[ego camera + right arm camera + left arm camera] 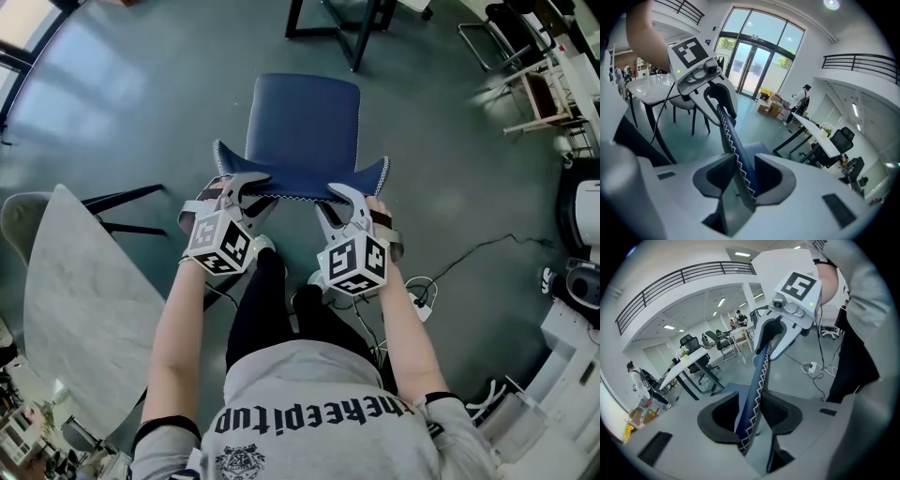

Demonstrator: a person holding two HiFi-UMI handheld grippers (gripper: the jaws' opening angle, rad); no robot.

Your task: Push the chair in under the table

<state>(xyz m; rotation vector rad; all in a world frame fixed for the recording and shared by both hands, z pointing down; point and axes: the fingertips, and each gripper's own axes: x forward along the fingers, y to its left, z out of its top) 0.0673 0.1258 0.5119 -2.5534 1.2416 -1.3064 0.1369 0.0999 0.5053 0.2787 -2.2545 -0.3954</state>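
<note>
White power strip (419,298) on floor (141,112), glass doors (751,61), black office chair (841,138)

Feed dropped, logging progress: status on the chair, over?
Left gripper, right gripper: both shut on chair backrest. Chair on open floor, not under pale table at left. Cables behind, by feet.

The blue padded chair (303,122) stands on the grey floor (450,169) ahead. The left claw (251,186) and right claw (339,199) clasp its backrest's top edge, side by side. The grey marble tabletop (84,309) lies to its left, nearer.

Steep overhead head view; close gripper views; chair back (300,190) in all
</note>
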